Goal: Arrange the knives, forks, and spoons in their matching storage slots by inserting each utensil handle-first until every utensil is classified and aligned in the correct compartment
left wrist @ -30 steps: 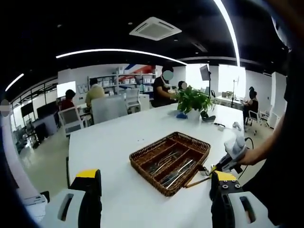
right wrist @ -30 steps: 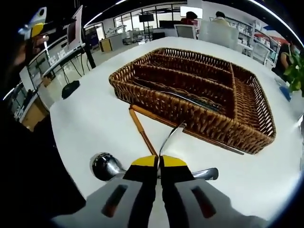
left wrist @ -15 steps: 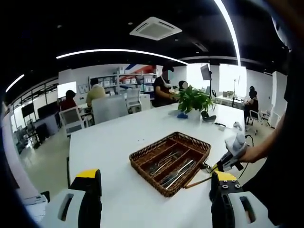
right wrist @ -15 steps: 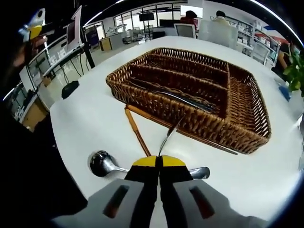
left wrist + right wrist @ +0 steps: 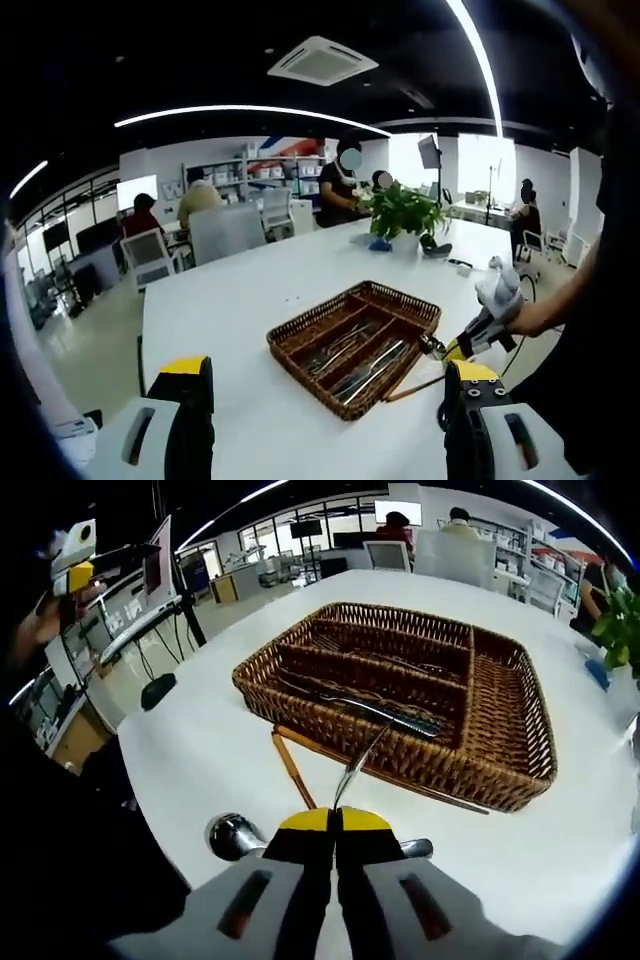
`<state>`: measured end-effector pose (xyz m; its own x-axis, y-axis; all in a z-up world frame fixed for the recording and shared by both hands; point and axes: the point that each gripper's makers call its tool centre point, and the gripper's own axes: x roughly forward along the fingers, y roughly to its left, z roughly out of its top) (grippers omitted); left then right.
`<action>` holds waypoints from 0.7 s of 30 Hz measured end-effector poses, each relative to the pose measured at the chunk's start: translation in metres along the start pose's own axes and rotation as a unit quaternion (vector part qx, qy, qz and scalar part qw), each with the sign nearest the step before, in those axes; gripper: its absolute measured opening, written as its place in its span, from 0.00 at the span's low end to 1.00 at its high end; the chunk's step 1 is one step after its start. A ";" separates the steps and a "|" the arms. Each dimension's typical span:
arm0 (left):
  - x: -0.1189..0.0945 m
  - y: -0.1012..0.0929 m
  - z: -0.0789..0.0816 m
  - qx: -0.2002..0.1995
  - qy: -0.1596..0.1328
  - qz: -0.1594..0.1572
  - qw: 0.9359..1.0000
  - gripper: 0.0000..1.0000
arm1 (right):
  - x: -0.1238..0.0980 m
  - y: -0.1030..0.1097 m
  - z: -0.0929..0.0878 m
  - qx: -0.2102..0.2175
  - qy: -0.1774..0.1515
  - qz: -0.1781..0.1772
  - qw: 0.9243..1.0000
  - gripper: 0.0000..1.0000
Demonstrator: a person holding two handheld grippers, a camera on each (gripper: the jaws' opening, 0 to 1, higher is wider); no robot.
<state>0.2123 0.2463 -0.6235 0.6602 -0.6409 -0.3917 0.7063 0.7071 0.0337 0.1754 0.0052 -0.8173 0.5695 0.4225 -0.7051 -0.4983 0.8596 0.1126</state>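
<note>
A brown wicker basket [image 5: 320, 311] with several compartments sits on the white table, metal utensils [image 5: 352, 352] lying in its slots. My left gripper [image 5: 328, 372] hangs well back from it, jaws wide open and empty. My right gripper [image 5: 335, 815] is shut on a thin metal utensil [image 5: 362, 760], whose far end reaches the basket's [image 5: 400, 755] near wall. More cutlery [image 5: 390, 712] lies in the near slot. A spoon [image 5: 233, 835] lies on the table under the jaws. Two wooden chopsticks [image 5: 293, 770] rest beside the basket. The right gripper [image 5: 468, 340] also shows at the basket's right corner.
A potted plant [image 5: 405, 210] stands at the table's far end, with people seated and chairs behind it. The table edge [image 5: 150, 770] runs close on the left, desks and monitors beyond. The person's arm [image 5: 560, 300] crosses the right side.
My right gripper has lifted slightly and carried the utensil's far end up to the basket's near wall. The left gripper has stayed open and nearly still.
</note>
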 end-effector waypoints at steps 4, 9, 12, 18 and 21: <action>0.003 -0.005 0.005 -0.012 -0.009 -0.008 1.000 1.00 | -0.006 0.000 0.019 -0.005 -0.015 0.001 1.000 0.00; 0.008 -0.007 0.010 -0.010 -0.010 -0.009 1.000 1.00 | -0.016 -0.003 0.048 -0.008 -0.037 0.000 0.999 0.00; 0.010 -0.008 0.012 -0.007 -0.011 -0.008 1.000 1.00 | -0.023 -0.003 0.067 -0.011 -0.049 0.002 0.999 0.00; 0.012 -0.007 0.013 -0.010 -0.013 -0.006 1.000 1.00 | -0.040 -0.004 0.102 -0.032 -0.081 -0.004 0.996 0.00; 0.015 -0.006 0.012 -0.013 -0.014 -0.007 1.000 1.00 | -0.049 -0.004 0.122 -0.006 -0.111 0.006 0.994 0.00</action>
<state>0.2214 0.2291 -0.6182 0.6579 -0.6579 -0.3664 0.7083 0.7059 0.0044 0.2287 0.0160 -0.6976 0.6932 0.4869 -0.5314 -0.5132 0.8511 0.1105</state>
